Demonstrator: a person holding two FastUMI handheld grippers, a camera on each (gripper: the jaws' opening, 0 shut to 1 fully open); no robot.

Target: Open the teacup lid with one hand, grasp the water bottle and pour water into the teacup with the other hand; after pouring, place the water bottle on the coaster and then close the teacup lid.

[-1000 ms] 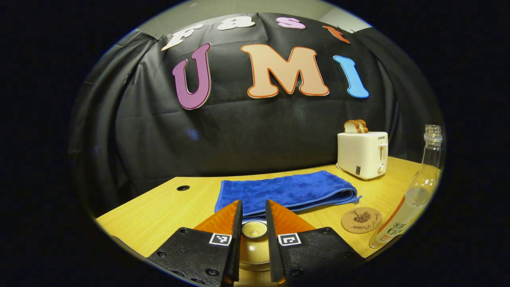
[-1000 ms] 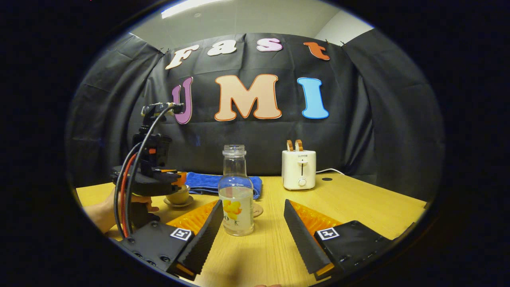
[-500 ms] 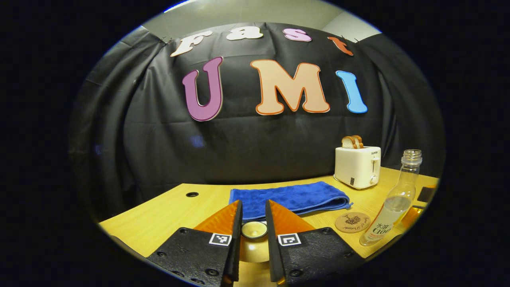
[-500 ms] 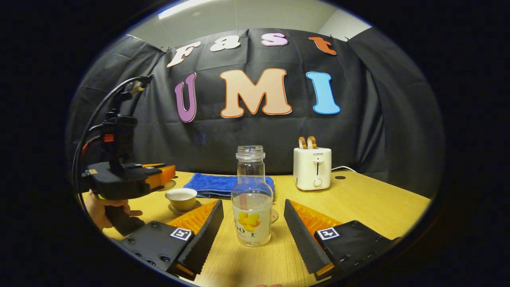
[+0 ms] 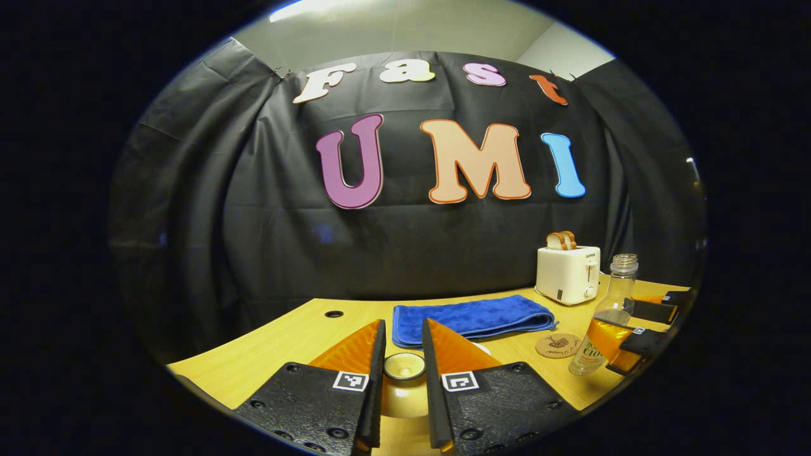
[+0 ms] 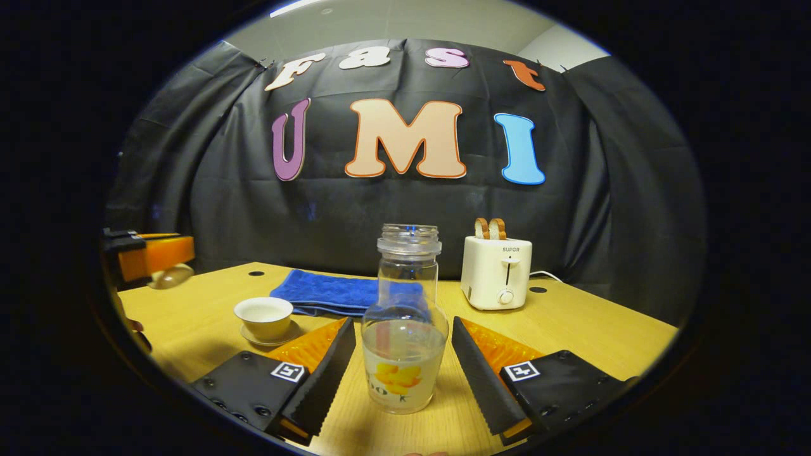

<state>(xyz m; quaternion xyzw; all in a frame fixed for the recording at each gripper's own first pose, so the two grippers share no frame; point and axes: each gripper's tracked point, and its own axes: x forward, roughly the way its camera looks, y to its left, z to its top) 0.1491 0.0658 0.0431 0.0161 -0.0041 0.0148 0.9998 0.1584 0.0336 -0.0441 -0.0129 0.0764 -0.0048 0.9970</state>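
Lid (image 5: 403,380) lifted higher, toaster (image 6: 496,273) behind bottle (image 6: 405,326)

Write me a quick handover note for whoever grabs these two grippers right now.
Left gripper: shut on the teacup lid, held up off the cup.
Right gripper: open, fingers either side of the water bottle, not squeezing it.
Teacup sits uncovered on its saucer; coaster lies bare beside the bottle.
Done: lid off.
Left: grasp bottle, pour, set it on the coaster, put the lid back.
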